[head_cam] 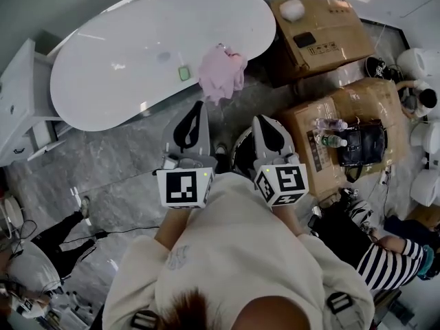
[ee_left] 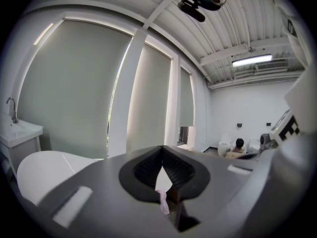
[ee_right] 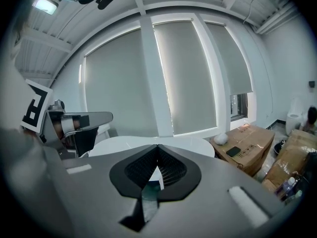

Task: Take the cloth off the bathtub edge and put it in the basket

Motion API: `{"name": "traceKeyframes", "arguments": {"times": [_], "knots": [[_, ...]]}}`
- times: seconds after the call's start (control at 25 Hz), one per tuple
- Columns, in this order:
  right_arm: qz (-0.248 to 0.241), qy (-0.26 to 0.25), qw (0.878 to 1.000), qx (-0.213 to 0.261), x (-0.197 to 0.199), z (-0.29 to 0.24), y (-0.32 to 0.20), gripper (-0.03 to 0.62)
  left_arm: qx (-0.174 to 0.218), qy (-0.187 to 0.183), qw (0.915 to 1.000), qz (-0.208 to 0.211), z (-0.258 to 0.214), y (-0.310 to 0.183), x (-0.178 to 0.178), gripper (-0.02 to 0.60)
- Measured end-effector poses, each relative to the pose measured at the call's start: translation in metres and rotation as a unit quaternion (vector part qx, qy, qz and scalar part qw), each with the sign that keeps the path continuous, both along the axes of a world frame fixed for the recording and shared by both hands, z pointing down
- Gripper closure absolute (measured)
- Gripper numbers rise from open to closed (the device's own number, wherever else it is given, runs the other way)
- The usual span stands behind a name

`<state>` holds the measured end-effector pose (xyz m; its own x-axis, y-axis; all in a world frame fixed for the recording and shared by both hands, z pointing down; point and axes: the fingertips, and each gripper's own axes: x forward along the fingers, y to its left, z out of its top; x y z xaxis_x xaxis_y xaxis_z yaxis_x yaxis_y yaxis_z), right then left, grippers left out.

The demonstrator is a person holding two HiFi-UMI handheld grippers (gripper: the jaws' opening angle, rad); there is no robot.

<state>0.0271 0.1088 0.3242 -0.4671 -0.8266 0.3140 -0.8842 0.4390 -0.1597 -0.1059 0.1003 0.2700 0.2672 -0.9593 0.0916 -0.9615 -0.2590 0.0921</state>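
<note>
A pink cloth (head_cam: 221, 74) hangs crumpled over the near edge of the white bathtub (head_cam: 124, 67). My two grippers are side by side over the grey floor, just short of the tub. The left gripper (head_cam: 197, 106) points at the tub edge just left of the cloth, jaws together with nothing in them. In the left gripper view a strip of pink cloth (ee_left: 162, 203) shows through the gap behind the closed tips of the left gripper (ee_left: 162, 150). The right gripper (head_cam: 264, 120) is shut and empty too, as the right gripper view (ee_right: 157, 148) shows. Between the grippers sits a dark round container (head_cam: 240, 155), mostly hidden.
Cardboard boxes (head_cam: 316, 26) stand right of the tub; a nearer box (head_cam: 330, 143) carries a black bag (head_cam: 362, 145) and bottles. A small green item (head_cam: 183, 73) lies on the tub rim. A white vanity (head_cam: 17, 108) stands left. People crouch at lower left and lower right (head_cam: 385, 253).
</note>
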Motion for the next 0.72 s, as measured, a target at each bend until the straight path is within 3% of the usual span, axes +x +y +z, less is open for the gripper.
{"name": "traceKeyframes", "arguments": {"times": [0.08,0.24,0.72], "knots": [[0.004,0.001,1.000,-0.003,-0.002,0.001,-0.009,0.594,-0.007,0.012,0.9999,0.001,-0.001,-0.011,-0.001,0.532],[0.013,-0.001,1.000,-0.008,-0.009,0.001,-0.035,0.594,-0.007,-0.008,0.9998,0.016,0.009,-0.038,-0.010,0.532],[0.059,0.007,0.998,-0.012,-0.034,0.002,-0.123,0.594,-0.017,-0.011,0.9987,0.048,0.014,-0.131,-0.051,0.532]]}}
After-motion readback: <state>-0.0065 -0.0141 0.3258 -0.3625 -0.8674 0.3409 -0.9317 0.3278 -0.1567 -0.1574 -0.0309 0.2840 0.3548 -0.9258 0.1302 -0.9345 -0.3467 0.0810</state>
